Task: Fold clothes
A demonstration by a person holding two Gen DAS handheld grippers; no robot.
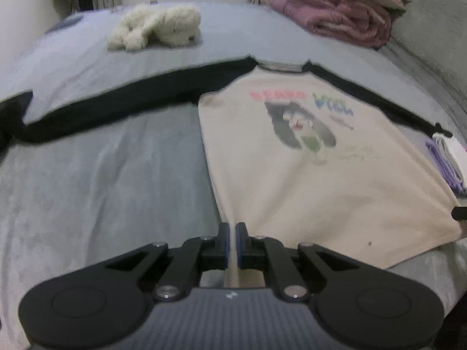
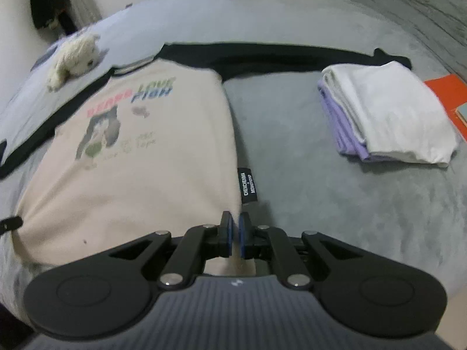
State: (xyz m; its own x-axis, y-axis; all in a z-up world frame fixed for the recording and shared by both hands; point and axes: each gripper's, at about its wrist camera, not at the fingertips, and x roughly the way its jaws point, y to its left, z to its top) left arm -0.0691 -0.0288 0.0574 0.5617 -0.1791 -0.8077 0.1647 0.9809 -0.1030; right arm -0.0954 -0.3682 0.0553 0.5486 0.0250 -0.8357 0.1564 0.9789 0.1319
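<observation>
A cream shirt with long black sleeves and a cartoon print lies face up on the grey bed, sleeves spread to both sides. My left gripper is shut on the shirt's lower left hem corner. My right gripper is shut on the lower right hem corner, just below a black side label. The tip of the other gripper shows at the right edge of the left wrist view, and again as the other gripper at the left edge of the right wrist view.
A stack of folded white and lilac clothes lies right of the shirt. A white plush toy rests beyond the collar. Rolled pink blankets sit at the back right. An orange object lies at the far right.
</observation>
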